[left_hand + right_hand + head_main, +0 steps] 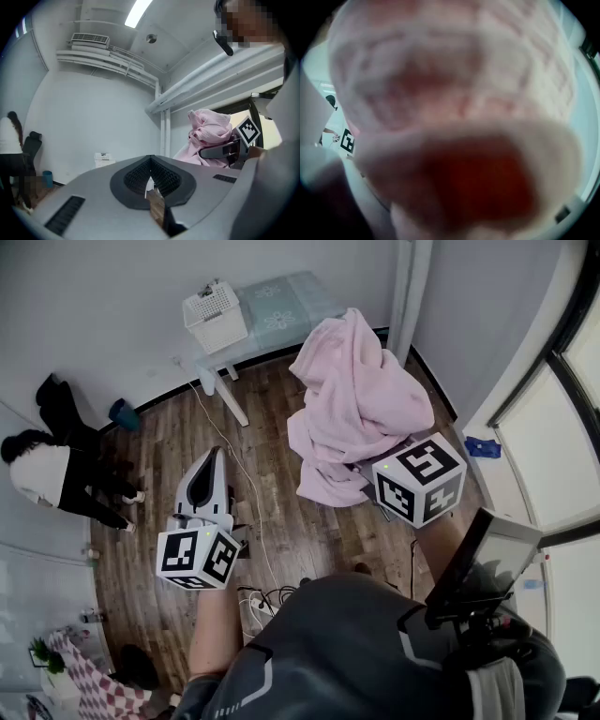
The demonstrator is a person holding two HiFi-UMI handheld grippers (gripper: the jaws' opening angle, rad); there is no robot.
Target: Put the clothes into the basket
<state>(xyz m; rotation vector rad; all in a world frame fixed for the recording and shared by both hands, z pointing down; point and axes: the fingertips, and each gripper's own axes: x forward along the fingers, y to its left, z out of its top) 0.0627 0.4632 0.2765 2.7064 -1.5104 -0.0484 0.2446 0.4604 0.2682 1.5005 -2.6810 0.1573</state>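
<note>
Head view: right hand-held gripper [370, 474] clamps the bunched pink garment [352, 395], seemingly raised for the basket [216, 317] on the bench's [286, 310] left end; left hand-held gripper [208, 482] closed, empty.

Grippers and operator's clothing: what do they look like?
The left gripper has a white tapered shell with black ribbed pads. The right gripper looks grey with a dark band. Each carries a white cube with black square markers and a green light: left cube, right cube. The person wears a dark grey top with pale piping.
</note>
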